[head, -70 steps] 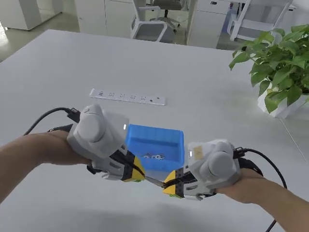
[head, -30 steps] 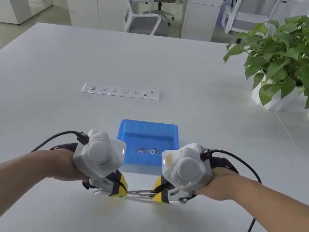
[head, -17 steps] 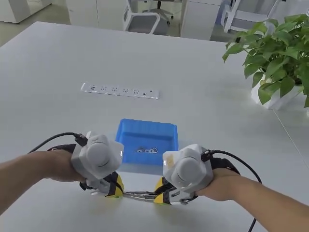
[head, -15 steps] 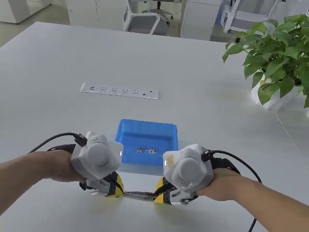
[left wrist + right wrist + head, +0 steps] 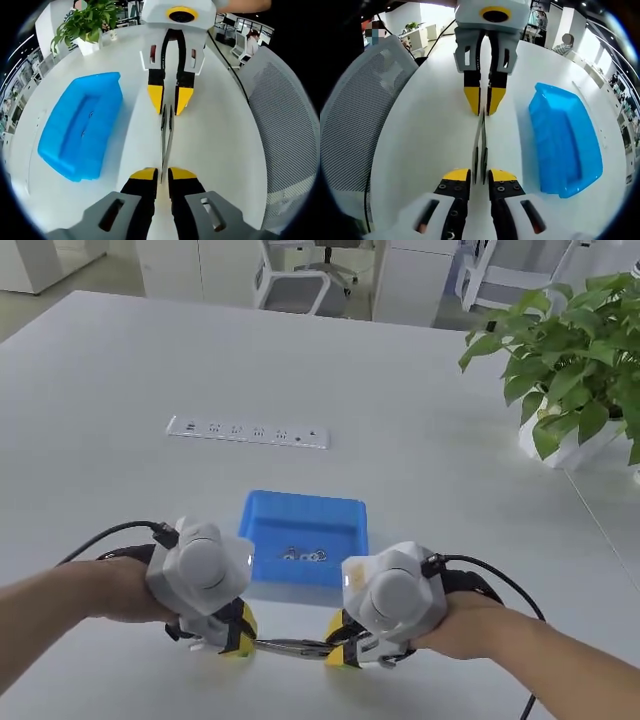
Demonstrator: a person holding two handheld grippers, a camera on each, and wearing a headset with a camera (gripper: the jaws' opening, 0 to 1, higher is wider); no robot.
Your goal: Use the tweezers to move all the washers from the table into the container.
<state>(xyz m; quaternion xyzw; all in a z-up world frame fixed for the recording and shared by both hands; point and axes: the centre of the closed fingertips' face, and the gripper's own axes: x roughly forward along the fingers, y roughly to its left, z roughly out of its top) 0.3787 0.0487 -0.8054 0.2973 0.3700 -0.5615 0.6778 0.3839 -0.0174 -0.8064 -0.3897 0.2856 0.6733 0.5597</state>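
White tabletop [image 5: 120,370] is noted as the work surface; furniture behind it is cut off at the top edge of the head view. At far left a power strip [image 5: 247,432] is seen lying flat, well apart from the work.

The left gripper [image 5: 240,638] is held low over the near edge of the table. Its jaws are mostly hidden under its own white body in the head view. In the left gripper view the left gripper [image 5: 162,175] is seen closed on one end of the tweezers [image 5: 166,135].

The blue container [image 5: 303,540] is set just beyond the two grippers, between them. The washers [image 5: 303,556] are seen as a small grey cluster on its floor; their number cannot be made out.

The tweezers [image 5: 290,646] are held level, just in front of the container. Their long axis runs left to right from one gripper to the other. The two arms [image 5: 481,140] are seen close together, with a narrow gap at the right end that closes toward the left. Both ends are hidden between jaws, so which end carries the tips cannot be told. Nothing is seen pinched between the arms.

The right gripper [image 5: 336,652] is clamped on the other end. A potted plant [image 5: 560,350] is cut off at the right edge.
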